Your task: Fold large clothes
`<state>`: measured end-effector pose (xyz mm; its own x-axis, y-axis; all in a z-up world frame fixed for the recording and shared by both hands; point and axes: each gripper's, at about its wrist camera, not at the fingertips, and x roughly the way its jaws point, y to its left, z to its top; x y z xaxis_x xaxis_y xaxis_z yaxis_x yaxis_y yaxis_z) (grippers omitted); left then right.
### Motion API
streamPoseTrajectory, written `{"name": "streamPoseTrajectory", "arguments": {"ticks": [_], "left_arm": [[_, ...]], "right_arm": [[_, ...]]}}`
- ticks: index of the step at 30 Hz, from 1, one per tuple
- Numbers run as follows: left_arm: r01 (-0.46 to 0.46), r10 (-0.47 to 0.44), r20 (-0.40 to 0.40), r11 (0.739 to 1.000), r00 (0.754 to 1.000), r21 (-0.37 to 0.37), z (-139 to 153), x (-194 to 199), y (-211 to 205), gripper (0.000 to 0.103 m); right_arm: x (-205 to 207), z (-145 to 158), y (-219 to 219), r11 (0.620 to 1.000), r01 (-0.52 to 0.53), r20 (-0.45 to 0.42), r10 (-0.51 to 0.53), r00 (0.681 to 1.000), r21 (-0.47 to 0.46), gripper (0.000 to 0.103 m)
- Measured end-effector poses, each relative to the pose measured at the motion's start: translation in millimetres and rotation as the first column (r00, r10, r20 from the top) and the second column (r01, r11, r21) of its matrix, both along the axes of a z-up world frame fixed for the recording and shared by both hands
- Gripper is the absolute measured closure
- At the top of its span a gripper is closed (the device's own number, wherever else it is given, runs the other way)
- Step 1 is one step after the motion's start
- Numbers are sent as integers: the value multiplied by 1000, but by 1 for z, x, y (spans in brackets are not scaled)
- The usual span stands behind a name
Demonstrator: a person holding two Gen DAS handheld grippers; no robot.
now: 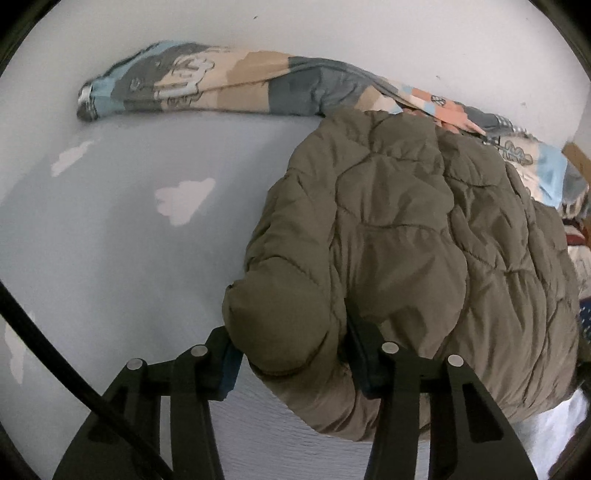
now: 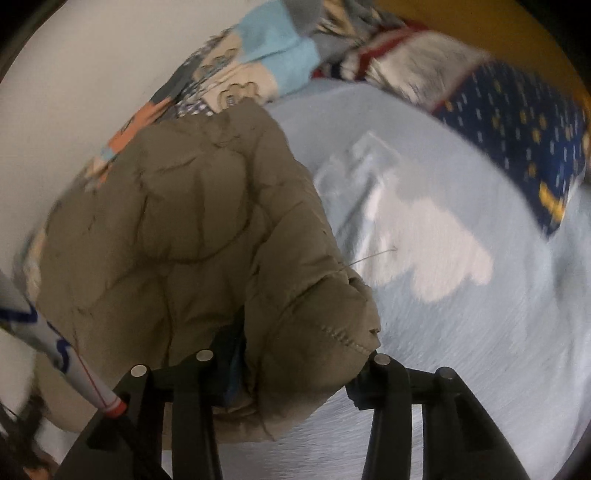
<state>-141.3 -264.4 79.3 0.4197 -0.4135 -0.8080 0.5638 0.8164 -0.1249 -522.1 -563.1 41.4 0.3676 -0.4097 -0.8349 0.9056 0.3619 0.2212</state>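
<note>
Between the fingers of the left gripper (image 1: 291,354) sat a thick padded fold of one olive quilted jacket (image 1: 424,236), pinched from both sides, with the rest of the garment spread ahead of the fingers and off to their right. The gripper pointed forward and down over a bed sheet (image 1: 129,240), pale blue with white cloud shapes; three of those clouds showed to the left of the fingers.

The right gripper (image 2: 295,365) was angled the same way, its fingers (image 2: 380,369) clamped on a stitched edge of the same jacket (image 2: 177,229), whose bulk lay ahead and to the left of them. One large white cloud on the sheet (image 2: 498,332) showed ahead to the right.

Beyond the jacket, farthest from both pairs of fingers, one long patterned quilt (image 1: 207,85) ran along a white wall (image 1: 332,33). A dark blue dotted cloth (image 2: 517,136) lay far ahead of the right fingers, touching a striped fabric (image 2: 388,62) beside it.
</note>
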Motion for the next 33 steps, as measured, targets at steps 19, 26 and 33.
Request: {"name": "streamPoseTrajectory", "arguments": {"ticks": [19, 26, 33], "left_arm": [[10, -9, 60, 1000, 998, -5, 24, -22, 2, 56], [22, -22, 69, 1000, 997, -7, 35, -29, 7, 56], [24, -23, 58, 1000, 998, -11, 43, -35, 15, 56]], "right_arm": [[19, 28, 15, 984, -100, -136, 80, 987, -146, 59], [17, 37, 21, 980, -106, -140, 83, 987, -166, 60], [14, 49, 28, 978, -114, -136, 90, 987, -175, 61]]}}
